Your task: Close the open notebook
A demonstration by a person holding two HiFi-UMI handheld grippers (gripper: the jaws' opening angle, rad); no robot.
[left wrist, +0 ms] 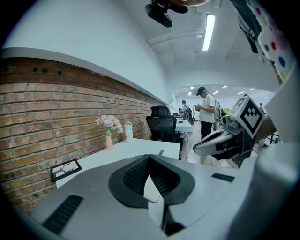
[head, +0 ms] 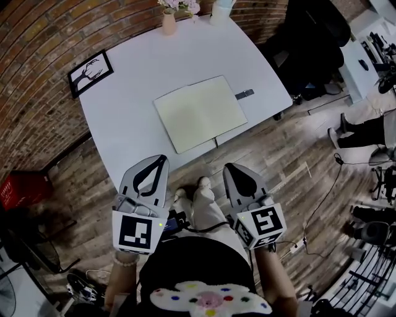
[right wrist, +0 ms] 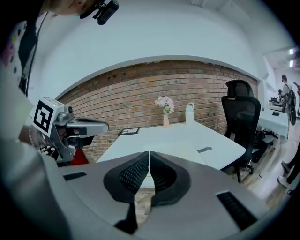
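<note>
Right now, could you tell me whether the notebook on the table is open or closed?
Open: the notebook lies spread flat on the table, its pale blank pages facing up.

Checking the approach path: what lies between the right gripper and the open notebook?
Head view: only wooden plank floor and a bare strip of white table separate the grey right gripper from the open cream-paged notebook.

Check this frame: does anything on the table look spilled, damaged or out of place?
Nothing stands out. The notebook lies open and flat near the front edge of the table; the vase and bottle stand upright at the far end, and the picture frame sits by the left edge. No spill or damage shows.
</note>
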